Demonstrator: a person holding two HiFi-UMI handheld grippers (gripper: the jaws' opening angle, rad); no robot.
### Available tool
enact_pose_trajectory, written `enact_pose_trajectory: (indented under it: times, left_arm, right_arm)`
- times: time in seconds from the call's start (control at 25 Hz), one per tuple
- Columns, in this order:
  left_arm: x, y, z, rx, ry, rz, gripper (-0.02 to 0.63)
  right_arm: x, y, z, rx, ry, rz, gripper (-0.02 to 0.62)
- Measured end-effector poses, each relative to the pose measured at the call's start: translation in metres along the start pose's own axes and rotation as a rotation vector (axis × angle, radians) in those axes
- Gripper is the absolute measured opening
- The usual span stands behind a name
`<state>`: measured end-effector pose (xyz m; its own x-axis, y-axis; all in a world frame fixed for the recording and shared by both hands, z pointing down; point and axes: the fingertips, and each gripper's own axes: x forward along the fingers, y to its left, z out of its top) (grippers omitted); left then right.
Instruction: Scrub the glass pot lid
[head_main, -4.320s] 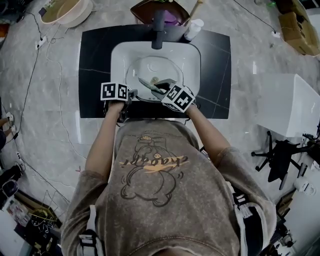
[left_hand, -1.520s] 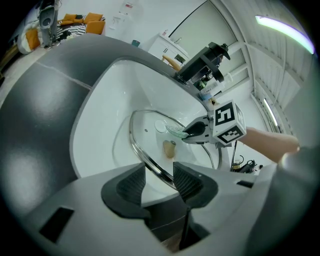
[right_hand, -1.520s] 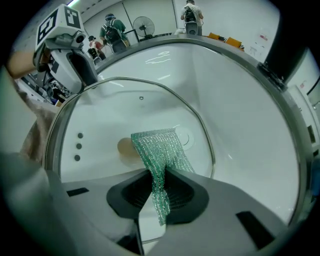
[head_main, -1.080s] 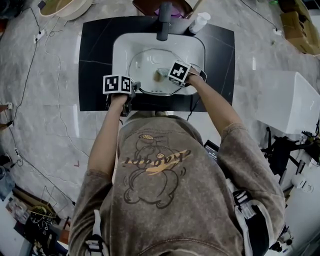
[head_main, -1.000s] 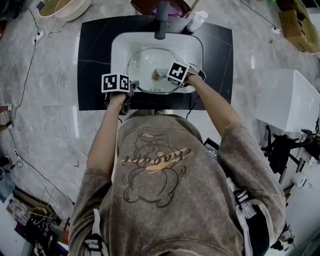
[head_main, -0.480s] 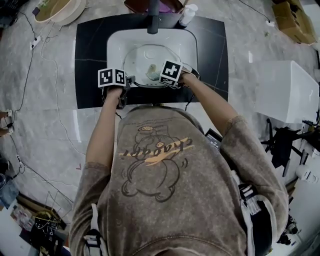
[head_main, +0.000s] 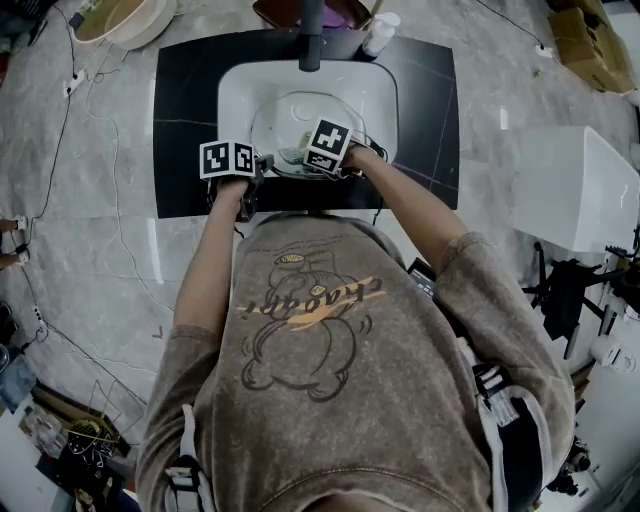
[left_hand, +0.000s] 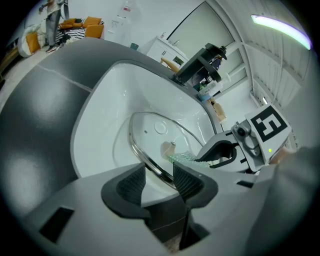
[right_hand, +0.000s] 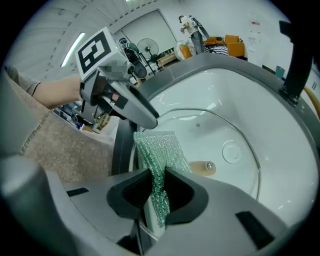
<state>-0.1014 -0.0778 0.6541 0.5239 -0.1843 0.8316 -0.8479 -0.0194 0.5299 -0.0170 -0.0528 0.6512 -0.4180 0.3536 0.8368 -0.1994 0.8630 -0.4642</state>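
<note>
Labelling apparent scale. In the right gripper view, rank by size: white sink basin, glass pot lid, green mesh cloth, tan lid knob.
Largest first:
white sink basin
glass pot lid
green mesh cloth (looks bigger, being nearest)
tan lid knob

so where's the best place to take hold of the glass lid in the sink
Grip the metal rim at the near-left edge of the glass lid, coming in from the person's side of the sink. The lid seems to lie inverted, its knob under the glass and out of reach, while the thin rim there is raised and free. The left gripper is clamped on that spot.
</note>
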Motion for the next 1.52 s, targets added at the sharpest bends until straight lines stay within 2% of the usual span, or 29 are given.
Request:
enact_pose_trajectory:
  times: [0.16, 0.32, 0.52, 0.68, 0.76, 0.88, 0.92, 1.12, 1.32, 1.52]
  left_arm:
    - [0.000, 0.000, 0.001, 0.003, 0.000, 0.000, 0.176]
    - [0.000, 0.001, 0.001, 0.004, 0.005, 0.003, 0.173]
    - [0.002, 0.000, 0.001, 0.007, 0.007, -0.001, 0.173]
    - [-0.001, -0.001, 0.004, 0.001, 0.010, -0.001, 0.173]
    - [-0.001, 0.000, 0.005, -0.005, 0.011, -0.002, 0.172]
    - [-0.001, 0.000, 0.008, -0.004, 0.005, -0.002, 0.170]
    - [-0.001, 0.001, 0.008, -0.002, 0.003, -0.002, 0.170]
    - [0.000, 0.001, 0.008, -0.006, 0.003, -0.004, 0.167]
    - [0.000, 0.001, 0.009, -0.009, -0.003, -0.013, 0.167]
    - [-0.001, 0.002, 0.009, -0.015, -0.007, -0.023, 0.164]
  right_arm:
    - [0.010, -0.007, 0.019, -0.003, -0.014, 0.008, 0.084]
    - [0.020, -0.016, 0.034, -0.051, -0.032, -0.022, 0.084]
    - [0.030, -0.039, 0.047, -0.028, -0.064, -0.036, 0.084]
    - [0.036, -0.065, 0.055, -0.030, -0.048, -0.079, 0.084]
    - [0.040, -0.071, 0.054, -0.015, -0.025, -0.070, 0.084]
    - [0.048, -0.072, 0.051, 0.050, -0.021, -0.001, 0.084]
    - [0.048, -0.081, 0.050, 0.058, -0.024, -0.017, 0.084]
    - [0.027, -0.160, 0.046, -0.055, -0.021, -0.320, 0.084]
    - [0.023, -0.174, 0.024, -0.054, 0.025, -0.330, 0.084]
    - [0.015, -0.175, 0.004, -0.009, 0.040, -0.334, 0.084]
